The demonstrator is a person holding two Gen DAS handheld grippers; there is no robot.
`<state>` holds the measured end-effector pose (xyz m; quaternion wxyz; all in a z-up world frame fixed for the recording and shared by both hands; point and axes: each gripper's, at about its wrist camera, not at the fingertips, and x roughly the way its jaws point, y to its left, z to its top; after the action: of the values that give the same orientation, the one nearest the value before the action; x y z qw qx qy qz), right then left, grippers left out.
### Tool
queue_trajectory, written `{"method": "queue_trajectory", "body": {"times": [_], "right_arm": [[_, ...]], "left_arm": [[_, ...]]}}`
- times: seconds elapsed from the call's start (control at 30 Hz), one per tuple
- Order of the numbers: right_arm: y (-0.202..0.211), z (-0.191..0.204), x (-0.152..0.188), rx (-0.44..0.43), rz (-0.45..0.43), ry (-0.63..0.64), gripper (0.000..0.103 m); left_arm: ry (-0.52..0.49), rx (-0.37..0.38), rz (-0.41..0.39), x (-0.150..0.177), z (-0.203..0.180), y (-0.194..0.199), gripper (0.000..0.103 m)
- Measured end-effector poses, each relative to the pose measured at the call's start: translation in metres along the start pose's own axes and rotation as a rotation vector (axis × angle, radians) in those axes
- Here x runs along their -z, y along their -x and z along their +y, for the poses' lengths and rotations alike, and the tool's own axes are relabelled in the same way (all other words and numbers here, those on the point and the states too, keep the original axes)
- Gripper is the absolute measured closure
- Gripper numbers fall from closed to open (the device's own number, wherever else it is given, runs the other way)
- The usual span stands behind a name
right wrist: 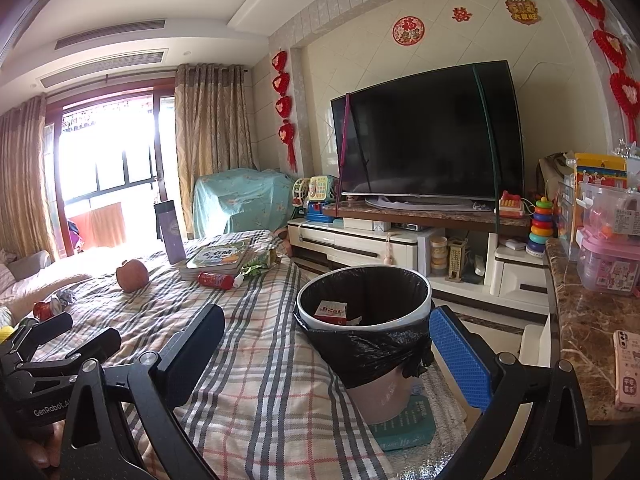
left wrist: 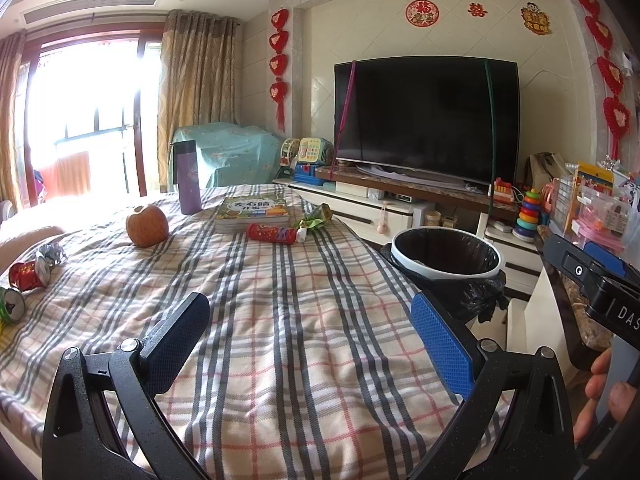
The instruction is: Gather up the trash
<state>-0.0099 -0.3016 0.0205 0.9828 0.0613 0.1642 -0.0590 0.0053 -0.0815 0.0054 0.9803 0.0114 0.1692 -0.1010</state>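
Observation:
Trash lies scattered on the plaid-covered table [left wrist: 304, 320]: a red can [left wrist: 28, 276], a green can [left wrist: 12, 306] and a foil wrapper [left wrist: 52, 254] at the left edge. A red snack tube [left wrist: 272, 234] and a green wrapper [left wrist: 316, 218] lie farther back. My left gripper [left wrist: 310, 300] hovers open over bare cloth, holding nothing. My right gripper [right wrist: 326, 314] is open and empty, just in front of the black-lined bin [right wrist: 364, 360]. A red-and-white carton [right wrist: 330, 312] lies inside the bin. The left gripper [right wrist: 80, 334] also shows low at the left of the right wrist view.
An apple [left wrist: 146, 226], a purple bottle [left wrist: 188, 178] and a stack of books [left wrist: 252, 214] stand on the table's far half. A marble counter [right wrist: 580, 328] at the right holds a phone [right wrist: 628, 368] and plastic boxes. A TV cabinet [right wrist: 360, 240] with toys lines the far wall.

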Motion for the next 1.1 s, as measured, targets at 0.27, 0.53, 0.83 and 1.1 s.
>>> {"method": "queue_trajectory", "body": {"times": [0.27,0.53,0.83,1.1], "right_arm": [[0.0003,0.0008,0.0001,0.0,-0.001,0.001,0.0],[0.0006,0.0024,-0.0003,-0.002,0.0,0.0,0.0],[0.001,0.0086,-0.0018,-0.008,0.001,0.0,0.0],[0.0005,0.0057,-0.0044,-0.021,0.001,-0.01,0.0]], "left_arm": [[0.0,0.004,0.002,0.0008,-0.0005,0.0,0.0],[0.0,0.007,0.004,0.0018,-0.0009,0.0002,0.0],[0.004,0.021,0.012,0.002,0.0009,0.0,0.0],[0.009,0.044,0.014,-0.0011,0.0018,-0.0006,0.0]]}}
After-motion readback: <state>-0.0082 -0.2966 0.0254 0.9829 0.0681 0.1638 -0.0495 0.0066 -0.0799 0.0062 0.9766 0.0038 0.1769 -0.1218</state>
